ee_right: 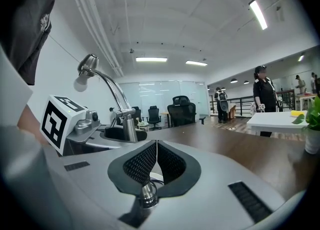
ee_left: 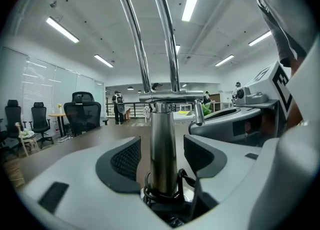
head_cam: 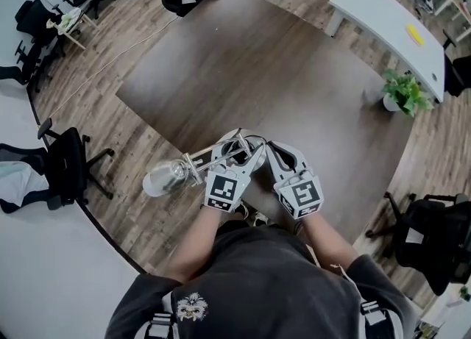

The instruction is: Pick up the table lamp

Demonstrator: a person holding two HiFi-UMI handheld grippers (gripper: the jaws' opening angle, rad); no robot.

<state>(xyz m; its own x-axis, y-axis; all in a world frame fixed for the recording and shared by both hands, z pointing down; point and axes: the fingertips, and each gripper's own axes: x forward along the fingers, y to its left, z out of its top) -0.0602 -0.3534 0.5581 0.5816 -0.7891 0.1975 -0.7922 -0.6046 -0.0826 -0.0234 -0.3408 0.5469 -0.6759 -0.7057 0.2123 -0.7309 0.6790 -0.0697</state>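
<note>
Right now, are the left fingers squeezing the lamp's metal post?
No, the post stands between the left fingers, a gap on each side.

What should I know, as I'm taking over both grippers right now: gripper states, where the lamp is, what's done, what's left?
Left gripper: open, set around the table lamp's chrome post low down; the pads stand clear of it on both sides.
Right gripper: shut, nothing between its pads, beside the left one.
Lamp: at the near edge of the table, with its bulb leaning out to the person's left.
Done: left jaws are around the post.
Left: close on the post, then lift.
</note>
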